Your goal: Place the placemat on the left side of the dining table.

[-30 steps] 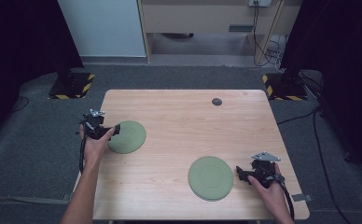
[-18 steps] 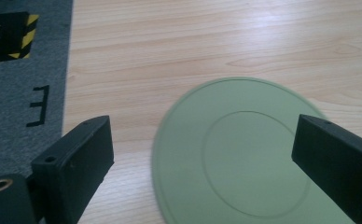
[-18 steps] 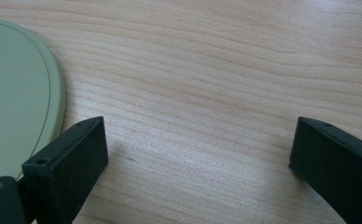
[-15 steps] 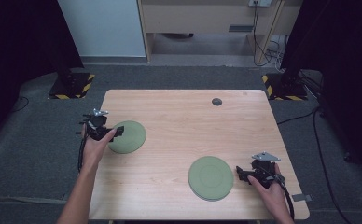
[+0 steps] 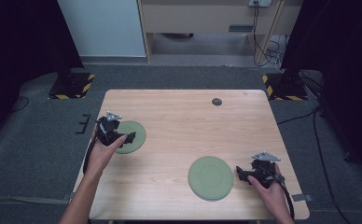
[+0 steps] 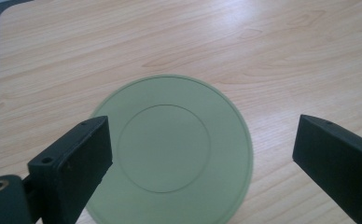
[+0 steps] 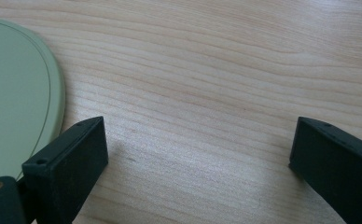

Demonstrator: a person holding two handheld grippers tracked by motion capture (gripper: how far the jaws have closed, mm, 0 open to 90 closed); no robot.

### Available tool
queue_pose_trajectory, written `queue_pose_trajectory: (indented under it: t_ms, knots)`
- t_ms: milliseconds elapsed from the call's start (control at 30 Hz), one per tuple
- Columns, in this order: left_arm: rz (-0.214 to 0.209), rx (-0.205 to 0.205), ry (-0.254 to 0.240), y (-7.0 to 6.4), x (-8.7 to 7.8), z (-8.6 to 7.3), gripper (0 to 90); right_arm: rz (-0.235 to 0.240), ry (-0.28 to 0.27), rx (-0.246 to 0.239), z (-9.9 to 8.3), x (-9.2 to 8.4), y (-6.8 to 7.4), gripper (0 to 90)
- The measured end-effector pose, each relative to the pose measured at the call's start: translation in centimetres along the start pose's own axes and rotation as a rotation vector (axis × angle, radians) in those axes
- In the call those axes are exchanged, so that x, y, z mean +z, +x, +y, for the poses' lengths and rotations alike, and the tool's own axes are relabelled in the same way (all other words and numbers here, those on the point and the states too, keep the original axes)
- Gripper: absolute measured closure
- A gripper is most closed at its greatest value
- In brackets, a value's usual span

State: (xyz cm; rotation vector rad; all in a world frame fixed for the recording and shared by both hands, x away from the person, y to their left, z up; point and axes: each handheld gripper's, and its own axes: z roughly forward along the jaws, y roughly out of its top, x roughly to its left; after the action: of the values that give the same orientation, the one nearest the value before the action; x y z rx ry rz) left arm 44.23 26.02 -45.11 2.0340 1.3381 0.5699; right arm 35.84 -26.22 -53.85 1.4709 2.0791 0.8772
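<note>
Two flat green plates lie on the wooden table point(image 5: 179, 116). The smaller plate point(image 5: 131, 133) point(image 6: 170, 154) is at the left, and my left gripper point(image 5: 130, 136) point(image 6: 202, 140) hovers over its near-left part, open, with the jaws spread wider than the plate's middle ring. The larger plate point(image 5: 211, 177) point(image 7: 16, 93) lies near the front right. My right gripper point(image 5: 240, 171) point(image 7: 198, 140) rests just to its right, open, over bare wood, with one jaw close to the plate's rim. Neither gripper holds anything.
A small dark round disc point(image 5: 217, 101) sits near the table's far edge. Yellow-and-black striped stand bases point(image 5: 72, 84) rest on the grey floor beyond the table's far corners. A wooden cabinet and cables stand at the back.
My left gripper has slid a little to the right, further over the smaller plate. The right gripper and both plates have stayed put.
</note>
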Motion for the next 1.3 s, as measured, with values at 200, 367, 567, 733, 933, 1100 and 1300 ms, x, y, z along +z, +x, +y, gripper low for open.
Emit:
queue_pose_trajectory:
  t_ms: [200, 367, 567, 733, 933, 1100, 1300]
  knots:
    - [-0.027, 0.036, -0.001, -1.3, 0.0, -0.2, 3.8, 0.000, 0.000, 0.001, 0.0, 0.0, 0.0, 4.5]
    - [-0.040, 0.040, -0.003, -2.2, -0.1, -0.6, 3.9, 0.001, 0.000, -0.002, 0.0, 0.0, 0.0, 4.5]
    - [-0.070, 0.049, -0.008, -3.4, -0.1, -1.3, 3.9, 0.001, -0.001, -0.003, 0.0, 0.0, 0.0, 4.5]
    - [-0.089, 0.065, 0.000, -4.6, 0.3, -1.9, 3.9, 0.001, -0.001, -0.004, 0.0, 0.0, 0.0, 4.5]
    - [-0.122, 0.091, 0.008, -6.4, 0.8, -2.6, 4.0, 0.001, -0.001, -0.004, 0.0, 0.0, 0.0, 4.6]
    - [-0.138, 0.108, 0.021, -7.5, 1.2, -3.1, 4.0, 0.001, 0.000, -0.003, -0.1, -0.1, 0.0, 4.5]
    - [-0.159, 0.126, 0.030, -8.6, 1.5, -3.8, 4.0, 0.001, 0.000, -0.002, -0.1, -0.1, 0.0, 4.5]
